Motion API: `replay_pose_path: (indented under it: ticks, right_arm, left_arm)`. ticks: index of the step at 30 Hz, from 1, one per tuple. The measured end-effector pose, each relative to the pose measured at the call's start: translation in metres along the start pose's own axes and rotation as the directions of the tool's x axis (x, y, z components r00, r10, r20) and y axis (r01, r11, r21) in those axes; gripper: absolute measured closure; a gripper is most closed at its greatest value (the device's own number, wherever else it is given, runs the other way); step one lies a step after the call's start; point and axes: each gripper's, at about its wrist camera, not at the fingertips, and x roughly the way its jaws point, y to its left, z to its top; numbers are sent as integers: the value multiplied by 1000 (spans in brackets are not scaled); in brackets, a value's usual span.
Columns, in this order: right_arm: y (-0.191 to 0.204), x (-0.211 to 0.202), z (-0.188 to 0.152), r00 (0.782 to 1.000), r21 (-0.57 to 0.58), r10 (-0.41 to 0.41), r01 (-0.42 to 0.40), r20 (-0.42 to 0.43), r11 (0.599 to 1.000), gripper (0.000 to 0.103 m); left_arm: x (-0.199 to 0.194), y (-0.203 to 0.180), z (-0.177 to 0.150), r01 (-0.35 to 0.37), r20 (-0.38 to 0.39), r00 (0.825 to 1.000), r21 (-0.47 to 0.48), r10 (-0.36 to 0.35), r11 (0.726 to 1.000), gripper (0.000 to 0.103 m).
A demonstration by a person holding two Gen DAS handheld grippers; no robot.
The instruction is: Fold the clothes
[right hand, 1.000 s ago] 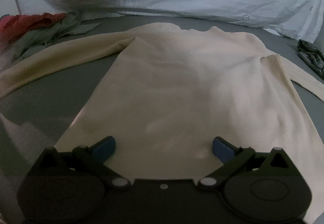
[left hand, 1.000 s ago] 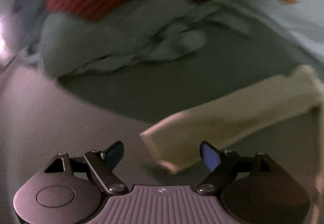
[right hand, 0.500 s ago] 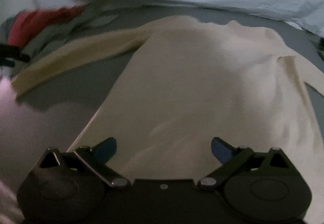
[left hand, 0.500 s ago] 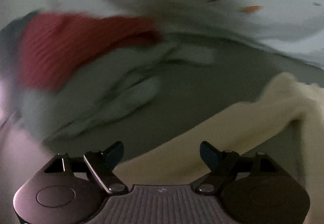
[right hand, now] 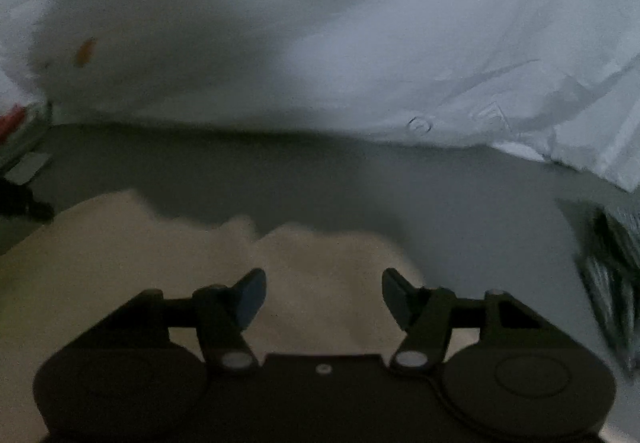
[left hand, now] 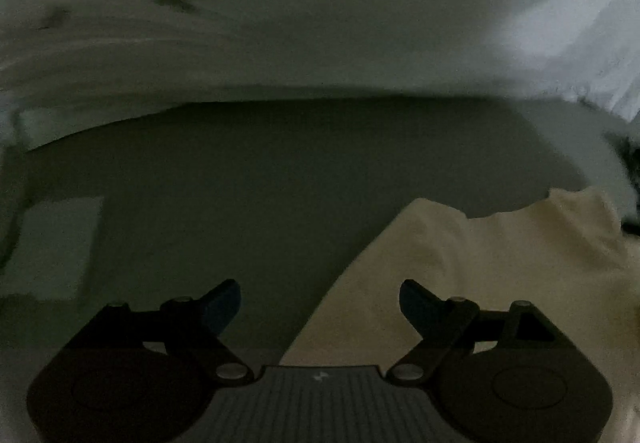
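Observation:
A cream long-sleeved top (left hand: 480, 275) lies flat on the grey surface (left hand: 260, 183). In the left wrist view its shoulder and collar fill the lower right. My left gripper (left hand: 320, 301) is open and empty, low over the top's left shoulder edge. In the right wrist view the top (right hand: 120, 263) fills the lower left and middle, collar towards the far side. My right gripper (right hand: 324, 295) is open and empty, just above the top near its collar and right shoulder.
A white duvet with carrot prints (right hand: 360, 23) runs along the far side, also in the left wrist view (left hand: 320, 3). A dark striped garment (right hand: 612, 263) lies at the right. A red garment (right hand: 12, 119) shows at the far left edge.
Both grippers have moved forward along the top, from its hem and left sleeve up to the shoulders and collar. The left view swung right, away from the red and grey clothes pile.

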Motion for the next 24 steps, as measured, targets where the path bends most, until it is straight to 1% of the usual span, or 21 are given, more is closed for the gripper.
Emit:
replay_pose_path:
  ticks: [1, 2, 3, 4, 5, 6, 7, 8, 9, 10, 12, 13, 14, 16, 18, 19, 20, 21, 22, 23, 24]
  right_arm:
    - [-8, 12, 7, 1000, -2, 9, -9, -6, 1000, 32]
    - [-17, 24, 13, 1000, -3, 22, -22, -17, 1000, 30]
    - [-21, 36, 15, 998, -6, 54, -54, -40, 999, 28]
    - [-26, 48, 18, 994, -9, 86, -87, -63, 996, 30]
    - [-30, 60, 21, 989, -11, 117, -119, -86, 993, 32]
    - [-31, 70, 20, 980, -20, 156, -160, -126, 987, 46]
    - [-30, 77, 18, 971, -42, 180, -189, -160, 981, 65]
    - [-29, 76, 16, 973, -67, 179, -190, -143, 980, 68]
    - [-28, 75, 15, 976, -92, 177, -189, -127, 978, 98]
    - [-27, 74, 14, 982, -100, 156, -167, -110, 981, 98]
    - [-30, 65, 15, 992, -93, 116, -120, -50, 988, 98]
    - [-34, 64, 17, 994, -68, 103, -105, -34, 992, 98]
    - [-39, 64, 20, 996, -43, 89, -89, -18, 995, 98]
    - [-45, 72, 21, 998, -13, 61, -62, -20, 998, 98]
    - [-43, 85, 16, 999, 13, 30, -30, -34, 999, 95]
    - [-41, 91, 13, 999, 27, 15, -14, -42, 1000, 86]
    - [-41, 91, 14, 999, 35, -10, 12, -50, 999, 78]
    - [-39, 88, 16, 997, 47, -46, 49, -54, 998, 56]
    - [-38, 81, 16, 996, 59, -75, 78, -40, 995, 46]
    - [-37, 70, 15, 996, 71, -84, 85, -16, 994, 46]
    - [-35, 58, 13, 996, 82, -92, 91, 9, 992, 42]
  left_arm:
    - [10, -4, 4, 14, -22, 1000, 9, -13, 1000, 15]
    - [17, -9, 6, 21, -35, 999, 19, -21, 1000, 10]
    - [20, -14, 7, 20, -35, 999, 31, -19, 999, 9]
    - [22, -19, 7, 16, -33, 999, 42, -14, 999, 10]
    - [21, -23, 5, 4, -19, 1000, 51, -3, 999, 20]
    - [19, -25, 3, -6, 3, 1000, 50, 6, 999, 40]
    - [15, -27, 0, -11, 23, 1000, 41, 10, 999, 54]
    - [12, -29, -1, -20, 34, 999, 32, 19, 999, 80]
    - [10, -32, -1, -33, 34, 999, 21, 32, 999, 89]
    - [8, -34, -1, -53, 41, 998, 24, 52, 998, 92]
    - [9, -39, 3, -98, 68, 993, 44, 94, 994, 92]
    - [11, -39, 7, -105, 75, 992, 39, 102, 994, 92]
    - [15, -35, 12, -99, 73, 992, 13, 98, 995, 92]
    - [28, -27, 20, -86, 51, 995, -55, 89, 995, 91]
    - [33, -23, 24, -88, 64, 993, -88, 94, 992, 82]
    - [33, -22, 25, -91, 65, 993, -96, 97, 991, 80]
    - [31, -21, 25, -91, 55, 994, -99, 97, 991, 68]
    - [27, -19, 25, -93, 49, 994, -103, 98, 990, 59]
    - [20, -16, 23, -88, 53, 994, -105, 94, 990, 56]
    - [9, -12, 18, -79, 69, 994, -106, 87, 991, 52]
    - [-4, -6, 11, -78, 83, 993, -109, 87, 991, 45]
